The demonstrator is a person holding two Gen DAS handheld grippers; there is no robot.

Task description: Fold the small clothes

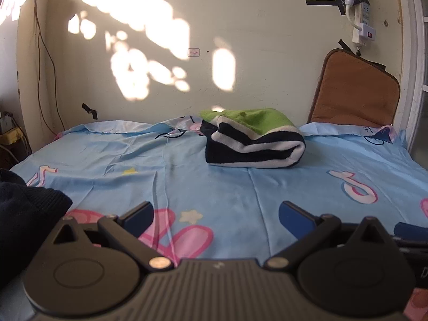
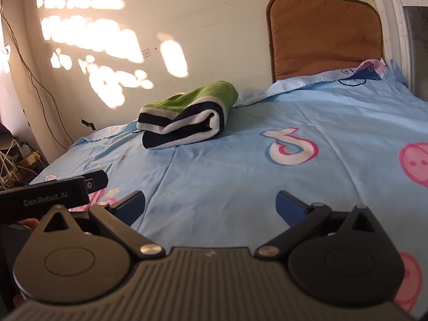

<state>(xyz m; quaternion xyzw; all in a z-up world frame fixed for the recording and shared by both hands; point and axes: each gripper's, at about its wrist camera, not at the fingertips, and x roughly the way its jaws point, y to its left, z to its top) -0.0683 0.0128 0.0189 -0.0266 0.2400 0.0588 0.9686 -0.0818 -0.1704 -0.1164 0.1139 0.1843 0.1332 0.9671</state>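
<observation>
A folded garment [image 1: 254, 141] in green, navy and white stripes lies at the far side of the light blue bed sheet [image 1: 214, 182], near the wall. It also shows in the right wrist view [image 2: 187, 117]. My left gripper [image 1: 216, 216] is open and empty, low over the near part of the sheet, well short of the garment. My right gripper [image 2: 210, 204] is open and empty too, to the right of the left one. The left gripper's body [image 2: 53, 195] shows at the left of the right wrist view.
A brown cushion [image 1: 355, 93] leans on the wall at the back right. A dark cloth [image 1: 29, 211] lies at the left edge. A power strip [image 1: 365, 21] and cables [image 1: 45, 53] hang on the wall. Clutter and wires [image 2: 16, 155] sit left of the bed.
</observation>
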